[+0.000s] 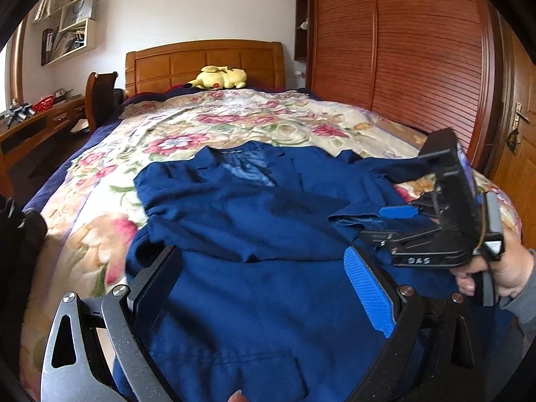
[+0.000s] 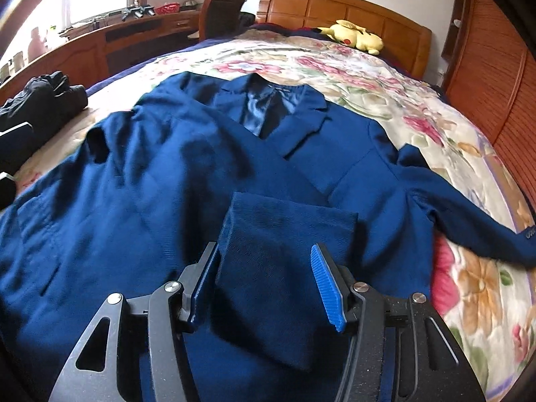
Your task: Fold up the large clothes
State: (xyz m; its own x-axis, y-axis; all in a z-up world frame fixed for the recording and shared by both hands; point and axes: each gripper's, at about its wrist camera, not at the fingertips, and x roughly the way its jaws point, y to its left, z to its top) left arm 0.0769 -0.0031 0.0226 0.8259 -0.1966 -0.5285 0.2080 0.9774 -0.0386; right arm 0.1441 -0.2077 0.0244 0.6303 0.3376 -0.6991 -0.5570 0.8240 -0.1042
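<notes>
A dark blue jacket (image 1: 234,207) lies face up on the floral bedspread (image 1: 201,127), collar (image 2: 261,100) toward the headboard. One sleeve is folded across its front, and the sleeve end (image 2: 284,234) lies between the fingers of my right gripper (image 2: 264,254). That gripper is open and its blue pads (image 2: 328,288) do not press the cloth. The other sleeve (image 2: 469,221) stretches out to the right over the bedspread. My left gripper (image 1: 264,284) stands wide open over the jacket's lower part, holding nothing. In the left wrist view a hand holds my right gripper (image 1: 382,224) at the right.
A yellow plush toy (image 2: 355,37) lies by the wooden headboard (image 2: 335,6). Dark clothing (image 2: 40,97) is heaped on the bed's left side. A desk (image 2: 117,40) and a chair (image 2: 221,10) stand left of the bed, a slatted wooden wardrobe (image 1: 402,50) to the right.
</notes>
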